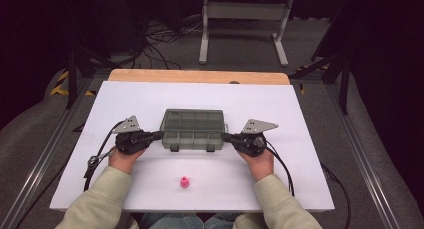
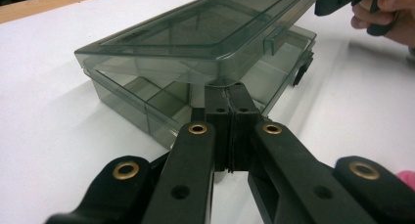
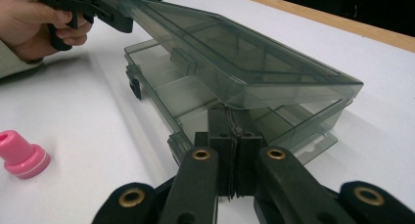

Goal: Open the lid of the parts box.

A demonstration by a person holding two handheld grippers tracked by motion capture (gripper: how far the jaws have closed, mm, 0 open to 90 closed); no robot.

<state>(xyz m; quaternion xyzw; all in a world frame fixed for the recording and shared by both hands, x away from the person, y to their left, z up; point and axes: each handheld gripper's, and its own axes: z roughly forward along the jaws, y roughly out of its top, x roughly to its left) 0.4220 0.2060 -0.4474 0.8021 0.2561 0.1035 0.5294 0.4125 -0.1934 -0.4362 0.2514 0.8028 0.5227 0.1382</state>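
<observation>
A smoky clear compartment box (image 1: 192, 128) lies in the middle of the white board. Its lid (image 2: 205, 28) (image 3: 235, 53) stands tilted up off the base (image 2: 127, 94) (image 3: 161, 82), with the empty compartments visible underneath. My left gripper (image 1: 161, 135) (image 2: 229, 89) is shut, its tips tucked under the lid's left end. My right gripper (image 1: 223, 136) (image 3: 229, 111) is shut too, tips under the lid's right end. Each gripper view also catches the other gripper at the lid's far end, the right gripper (image 2: 323, 6) and the left gripper (image 3: 122, 16). A small pink knob-shaped piece (image 1: 184, 181) (image 3: 19, 153) stands near the front edge.
The white board (image 1: 300, 114) rests on a wooden table whose far edge (image 1: 200, 76) shows behind it. Two dark latches (image 1: 175, 148) hang at the box's front. Cables trail from both grippers along the board. A metal stand (image 1: 245, 34) and wires are on the floor beyond.
</observation>
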